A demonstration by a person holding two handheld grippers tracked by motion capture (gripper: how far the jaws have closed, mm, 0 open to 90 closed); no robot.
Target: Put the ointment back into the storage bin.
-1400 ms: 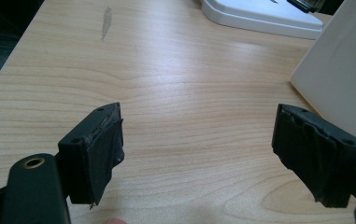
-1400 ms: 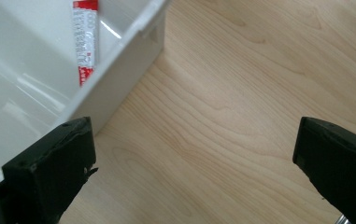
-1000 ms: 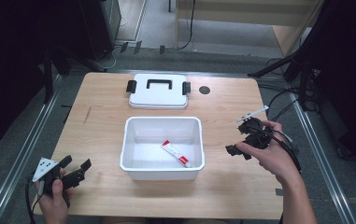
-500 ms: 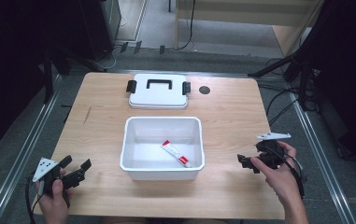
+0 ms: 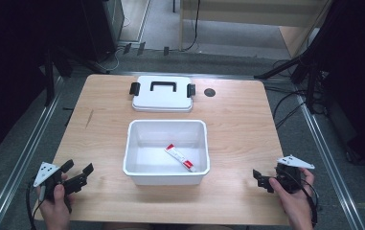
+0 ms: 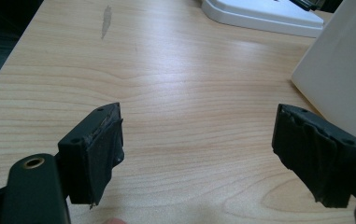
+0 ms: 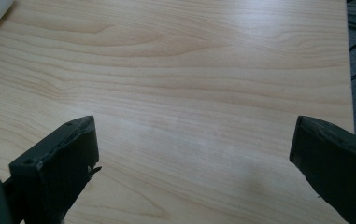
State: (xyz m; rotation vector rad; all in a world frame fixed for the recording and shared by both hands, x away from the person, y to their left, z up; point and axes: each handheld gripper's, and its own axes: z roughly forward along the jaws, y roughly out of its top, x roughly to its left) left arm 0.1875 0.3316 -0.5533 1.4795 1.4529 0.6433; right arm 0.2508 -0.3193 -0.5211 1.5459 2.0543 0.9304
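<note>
Both hands are down at the near edge of the bench (image 5: 247,120) now. The left claw (image 5: 78,173) sits at the near left corner, jaws spread wide with nothing between them; in the left gripper view (image 6: 199,140) there is bare wood in the gap and the white wall of the tub (image 6: 339,70) just off to one side. The right claw (image 5: 262,179) is at the near right corner, well apart from the tub, and it too is released, jaws wide over plain wood in the right gripper view (image 7: 194,154). In the middle stands the open white tub (image 5: 165,175), and inside it lies a red and white tube (image 5: 180,157), slanted across the floor. Behind the tub the white lid (image 5: 163,94) with its black handle rests flat on the bench.
</note>
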